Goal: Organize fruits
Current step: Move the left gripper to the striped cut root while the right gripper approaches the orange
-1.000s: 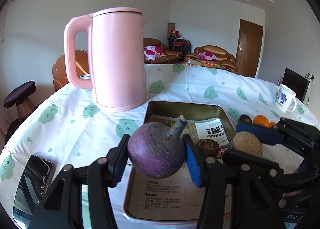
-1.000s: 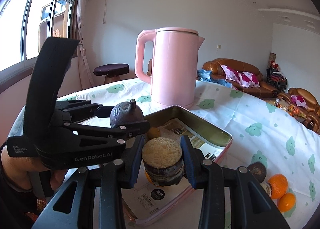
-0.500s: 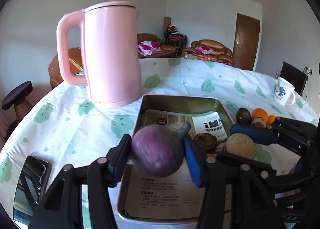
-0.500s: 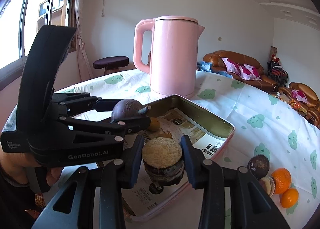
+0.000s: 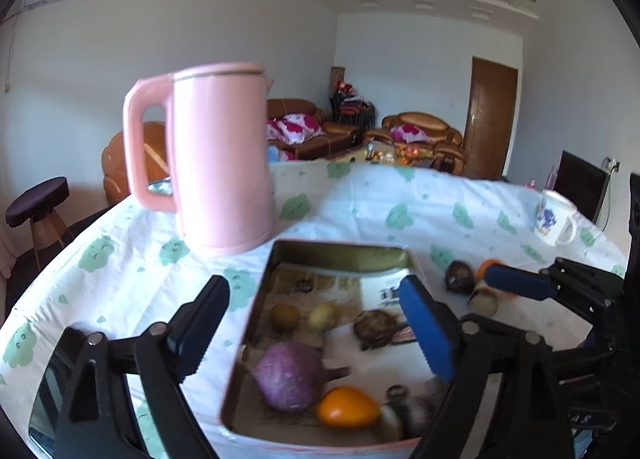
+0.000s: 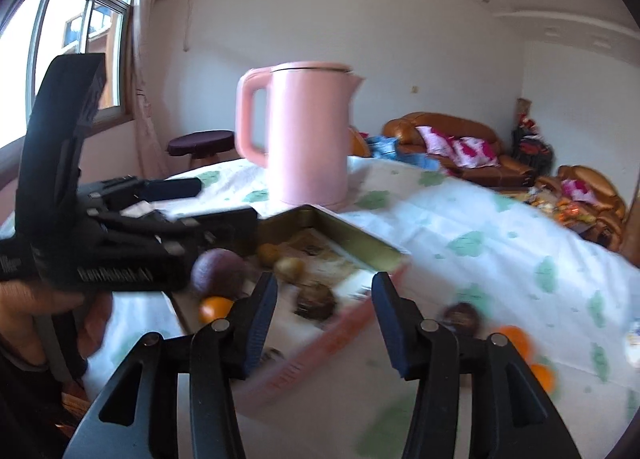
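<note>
Rectangular metal tray [image 5: 340,255] sits centre on the cloth-covered table [image 5: 400,195]; tall pink kettle [image 5: 220,155] at its 11 o'clock. Round purple fruit [image 5: 290,375] lies in tray's near end, orange fruit [image 5: 348,407] touching it at 4 o'clock. White printed mug [image 5: 554,217] far at 2 o'clock.

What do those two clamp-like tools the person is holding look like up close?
Both are black plastic frames with silver rivets at the joints. The left gripper has blue, ridged pads lining its jaws, and so does the right gripper. White lettering, blurred here, runs along the left gripper's side. No cables show.

My left gripper [image 5: 316,323] spread wide and empty above the rectangular metal tray [image 5: 340,255], round purple fruit [image 5: 290,375] lying near, orange oval fruit [image 5: 347,407] right of it, tall pink plastic kettle [image 5: 222,157] far left
</note>
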`<state>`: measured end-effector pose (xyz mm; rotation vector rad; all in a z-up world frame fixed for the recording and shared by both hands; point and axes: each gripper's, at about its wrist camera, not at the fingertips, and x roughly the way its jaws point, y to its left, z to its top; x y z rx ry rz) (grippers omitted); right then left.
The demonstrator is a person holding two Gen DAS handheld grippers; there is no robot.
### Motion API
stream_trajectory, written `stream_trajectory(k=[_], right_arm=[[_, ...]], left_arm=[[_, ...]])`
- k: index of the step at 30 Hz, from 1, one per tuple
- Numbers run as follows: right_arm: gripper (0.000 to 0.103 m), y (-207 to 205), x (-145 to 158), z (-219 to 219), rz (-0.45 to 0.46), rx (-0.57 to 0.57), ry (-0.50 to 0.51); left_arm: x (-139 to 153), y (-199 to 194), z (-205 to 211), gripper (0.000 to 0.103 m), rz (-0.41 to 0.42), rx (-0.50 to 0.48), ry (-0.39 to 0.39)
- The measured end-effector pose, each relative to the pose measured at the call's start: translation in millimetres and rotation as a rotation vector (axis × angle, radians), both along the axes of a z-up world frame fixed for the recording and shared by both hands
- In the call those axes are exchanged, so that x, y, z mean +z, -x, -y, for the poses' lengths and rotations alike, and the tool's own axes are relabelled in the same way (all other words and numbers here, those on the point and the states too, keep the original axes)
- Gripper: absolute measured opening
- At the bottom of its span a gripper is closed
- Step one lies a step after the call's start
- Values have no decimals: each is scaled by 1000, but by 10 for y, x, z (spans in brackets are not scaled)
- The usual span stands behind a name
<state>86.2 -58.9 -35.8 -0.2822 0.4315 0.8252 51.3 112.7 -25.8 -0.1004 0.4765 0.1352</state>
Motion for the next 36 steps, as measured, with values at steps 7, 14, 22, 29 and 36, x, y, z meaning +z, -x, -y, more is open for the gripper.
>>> stream_trajectory(k=[7, 14, 22, 29, 36], right_arm=[[61, -311, 51, 797, 29, -237, 15], [61, -732, -93, 1352, -102, -448, -10], [61, -847, -215, 1450, -174, -473, -17], [61, -921, -266, 1496, -223, -477, -32], [61, -941, -290, 1384, -257, -390, -27]], left_arm=[[6, -213, 535, 93, 0, -109, 1], [-124, -522, 1141, 93, -60, -240, -12], [-358, -916, 1499, 83, -190, -330, -18], [-521, -1100, 1564, 63, -290, -392, 22], [-590, -1146, 1564, 40, -334, -405, 44]])
